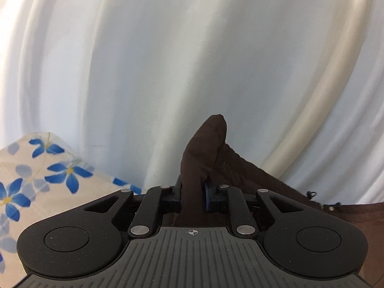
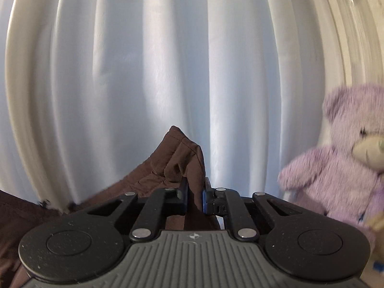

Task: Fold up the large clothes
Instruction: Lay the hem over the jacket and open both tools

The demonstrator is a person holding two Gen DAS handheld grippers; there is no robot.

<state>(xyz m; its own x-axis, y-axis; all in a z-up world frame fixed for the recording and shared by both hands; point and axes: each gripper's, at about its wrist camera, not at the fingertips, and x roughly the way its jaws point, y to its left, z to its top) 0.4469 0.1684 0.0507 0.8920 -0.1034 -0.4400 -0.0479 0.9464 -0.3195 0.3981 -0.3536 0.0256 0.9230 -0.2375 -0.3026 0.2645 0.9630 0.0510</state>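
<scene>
Curtain (image 2: 144,72) in white pleats fills both views; below it the dark brown garment (image 2: 172,158) (quilted, stitched) hangs raised between the tools, one bunched edge pinched in the left gripper (image 1: 193,189), another in the right gripper (image 2: 195,194). Purple teddy bear (image 2: 340,153) sits right.

The left gripper (image 1: 193,193) was built of matte black plastic. A grey ribbed plate with a small white crosshair mark was set at six o'clock. Round black discs were seen at four and eight o'clock, and slotted link arms were fastened with silver rivets. Dark blue pads were fitted to the fingers (image 1: 209,198). The right gripper (image 2: 195,195) was made the same way: grey ribbed plate, white crosshair, black discs speckled with pale dust, silver rivets and blue-edged fingers (image 2: 204,200).
</scene>
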